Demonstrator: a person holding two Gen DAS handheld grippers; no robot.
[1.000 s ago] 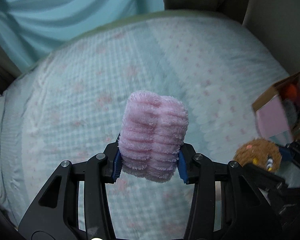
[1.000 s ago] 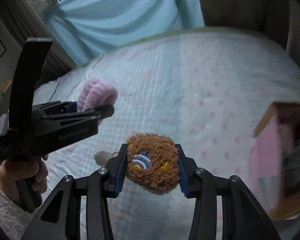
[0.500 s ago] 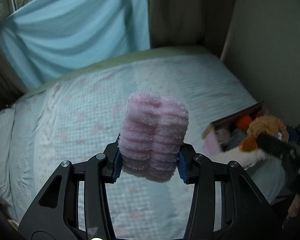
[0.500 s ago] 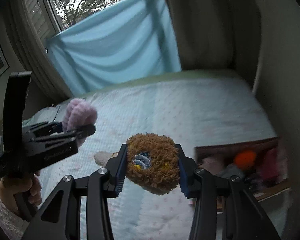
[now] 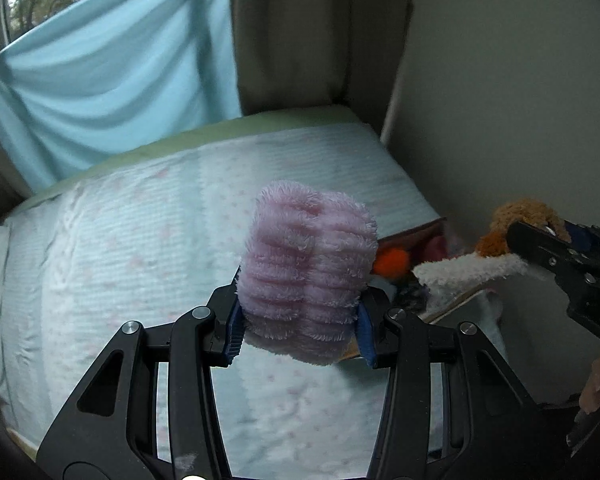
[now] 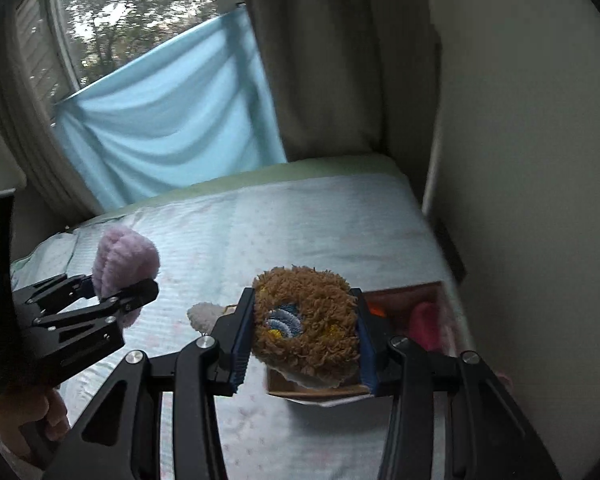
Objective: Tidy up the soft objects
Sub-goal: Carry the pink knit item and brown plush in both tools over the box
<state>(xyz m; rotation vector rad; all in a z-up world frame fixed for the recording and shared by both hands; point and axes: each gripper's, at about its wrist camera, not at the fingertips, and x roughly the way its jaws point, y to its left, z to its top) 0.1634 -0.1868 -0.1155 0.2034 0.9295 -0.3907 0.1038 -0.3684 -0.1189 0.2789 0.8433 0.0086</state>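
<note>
My left gripper point(image 5: 300, 326) is shut on a fluffy pink ribbed roll point(image 5: 306, 268), held above the bed; it also shows in the right wrist view point(image 6: 124, 264). My right gripper point(image 6: 304, 340) is shut on a brown plush toy point(image 6: 306, 324) with a white part point(image 6: 204, 316), held over a cardboard box point(image 6: 316, 390) on the bed's right side. The box point(image 5: 456, 298) holds an orange ball point(image 5: 392, 262) and a pink soft item point(image 6: 424, 320). In the left wrist view the brown plush point(image 5: 516, 220) hangs above the box.
The bed point(image 5: 120, 240) has a pale blue cover with pink dots. A wall point(image 5: 520, 100) stands close on the right, beige curtains point(image 5: 300, 32) and a blue cloth point(image 5: 112, 80) hang at the back by the window.
Both grippers have risen and tilted up, so more wall and window show. The brown plush has moved right, over the box. Both grips are unchanged.
</note>
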